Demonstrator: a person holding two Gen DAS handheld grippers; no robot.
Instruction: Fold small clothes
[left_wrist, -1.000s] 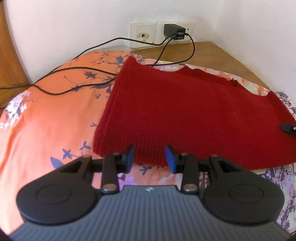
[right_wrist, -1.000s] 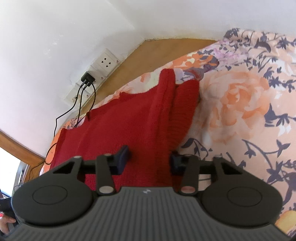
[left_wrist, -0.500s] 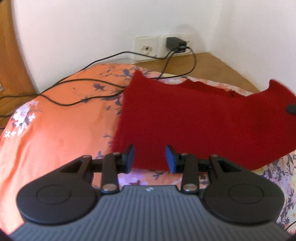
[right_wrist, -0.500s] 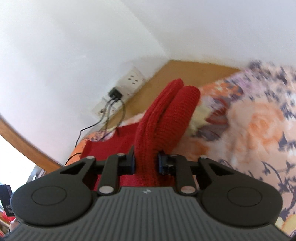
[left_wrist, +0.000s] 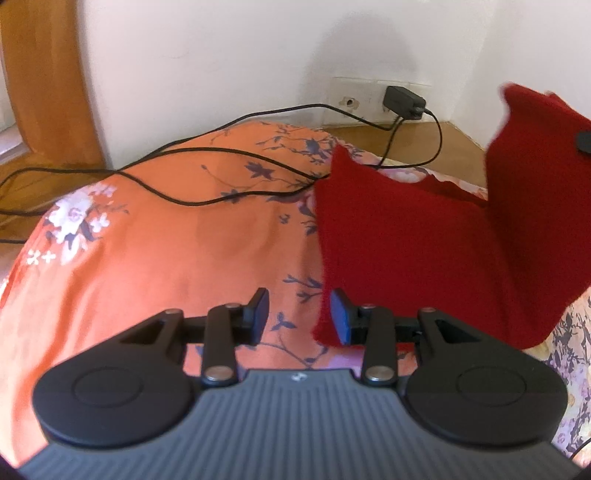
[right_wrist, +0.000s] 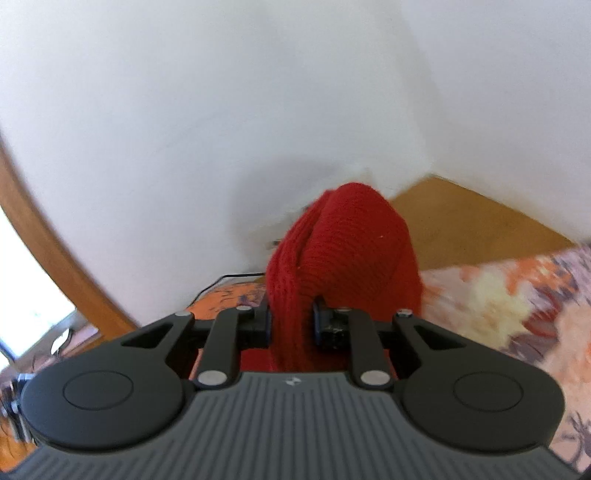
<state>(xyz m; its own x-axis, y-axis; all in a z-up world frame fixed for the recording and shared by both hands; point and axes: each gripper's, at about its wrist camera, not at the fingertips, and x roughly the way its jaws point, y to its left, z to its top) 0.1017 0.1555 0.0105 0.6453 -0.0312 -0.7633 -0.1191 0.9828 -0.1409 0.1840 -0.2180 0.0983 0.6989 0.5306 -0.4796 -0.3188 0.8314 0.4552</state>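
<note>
A dark red knitted garment (left_wrist: 413, 251) lies on an orange floral bedspread (left_wrist: 166, 258). Its right part is lifted upright, with the tip of my right gripper showing against it at the frame's right edge. My left gripper (left_wrist: 299, 314) is open and empty, low over the bedspread at the garment's near left corner; its right finger touches the knit edge. In the right wrist view my right gripper (right_wrist: 291, 319) is shut on a bunched fold of the red garment (right_wrist: 343, 251) and holds it up in the air.
A black charger (left_wrist: 402, 101) sits in a wall socket in the corner, and its black cables (left_wrist: 221, 155) trail across the bedspread's far left. A wooden floor strip (right_wrist: 480, 225) runs along the white walls. A wooden frame (left_wrist: 40, 74) stands at the left.
My right gripper closed on the garment's right edge and lifted it high off the bed. My left gripper shifted left, from the front edge's middle to the near left corner, still open.
</note>
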